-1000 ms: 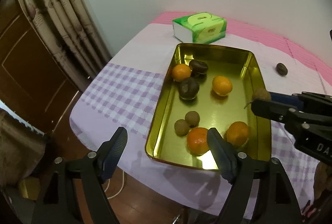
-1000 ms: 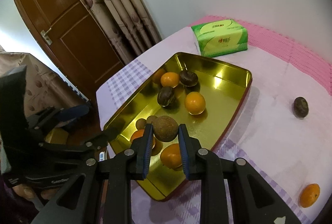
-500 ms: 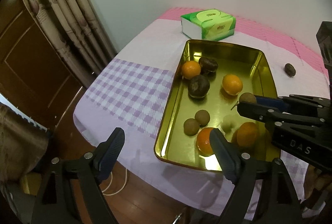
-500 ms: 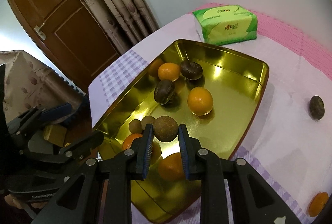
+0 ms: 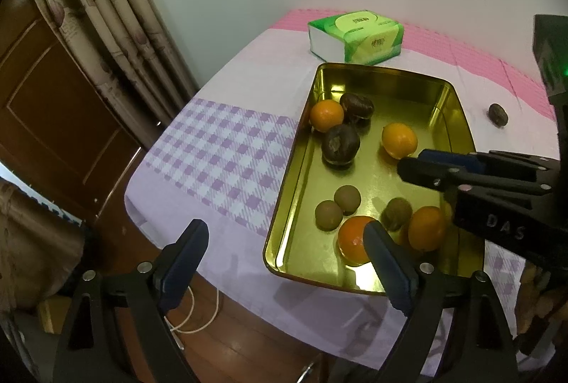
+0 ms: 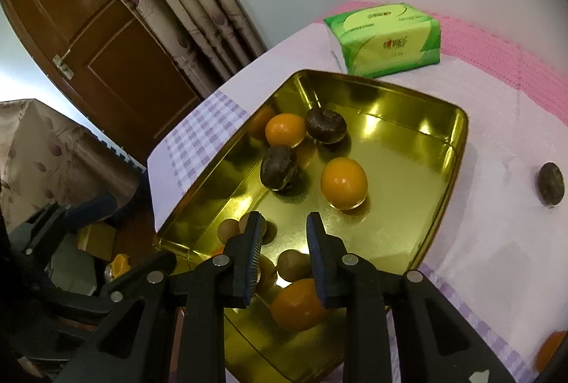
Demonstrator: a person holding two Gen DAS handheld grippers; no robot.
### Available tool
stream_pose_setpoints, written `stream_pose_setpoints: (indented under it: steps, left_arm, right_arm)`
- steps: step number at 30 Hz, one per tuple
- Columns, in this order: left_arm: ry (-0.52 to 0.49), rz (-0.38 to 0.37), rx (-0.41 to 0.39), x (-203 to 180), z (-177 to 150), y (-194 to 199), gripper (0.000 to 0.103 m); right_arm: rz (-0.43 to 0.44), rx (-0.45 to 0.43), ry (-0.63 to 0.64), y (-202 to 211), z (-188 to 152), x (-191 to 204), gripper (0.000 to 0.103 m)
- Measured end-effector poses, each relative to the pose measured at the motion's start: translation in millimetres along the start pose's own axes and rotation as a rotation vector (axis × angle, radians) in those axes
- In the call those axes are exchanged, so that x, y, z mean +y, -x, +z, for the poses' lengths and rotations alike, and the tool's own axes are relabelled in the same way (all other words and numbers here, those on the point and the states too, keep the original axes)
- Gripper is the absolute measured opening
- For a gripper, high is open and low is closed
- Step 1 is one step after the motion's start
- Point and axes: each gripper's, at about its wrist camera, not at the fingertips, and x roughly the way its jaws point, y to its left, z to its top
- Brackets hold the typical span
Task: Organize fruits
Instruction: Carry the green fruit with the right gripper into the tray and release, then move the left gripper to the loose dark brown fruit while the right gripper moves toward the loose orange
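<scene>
A gold metal tray (image 5: 284, 201) holds several oranges, two dark wrinkled fruits (image 5: 340, 143) and small brown round fruits. One brown fruit (image 5: 397, 214) lies loose near the tray's front, beside an orange (image 5: 426, 228). My right gripper (image 6: 284, 216) hangs just above that spot; its jaws are opening and nothing is between them, and the brown fruit (image 6: 293, 264) rests on the tray (image 6: 458, 148) below them. My left gripper (image 5: 284, 228) hovers over the tray's near left corner, jaws opening wide and empty. From the right, the right gripper (image 5: 408, 164) reaches in over the tray.
A green tissue pack (image 5: 356, 36) sits behind the tray. On the cloth to the right of the tray lie a dark fruit (image 6: 551, 183) and an orange (image 6: 550, 347). The table edge, curtain and a brown door are at the left.
The right gripper has let go of the brown round fruit, which now lies in the tray below its parted jaws. The left jaws have spread wider.
</scene>
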Motion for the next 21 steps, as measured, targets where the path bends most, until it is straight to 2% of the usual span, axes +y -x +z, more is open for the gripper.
stream_pose_setpoints:
  steps: [7,10,13,17,21]
  left_arm:
    - [0.025,-0.049,0.007,1,0,1,0.092]
    - [0.036,-0.078,-0.003,0,0,5,0.093]
    - [0.043,-0.1,-0.012,-1,0,10,0.095]
    - [0.032,-0.092,-0.019,-7,-2,15,0.095]
    - [0.012,-0.08,-0.022,-14,-3,18,0.095]
  right_arm:
    - [-0.011,-0.09,-0.049,41,-6,-8,0.038]
    - [-0.034,-0.129,-0.065,64,-16,-14,0.04]
    - [-0.082,-0.164,-0.074,87,-32,-21,0.05]
    - [-0.168,-0.203,-0.097,121,-58,-38,0.052]
    - [-0.245,-0.236,-0.15,152,-85,-66,0.062]
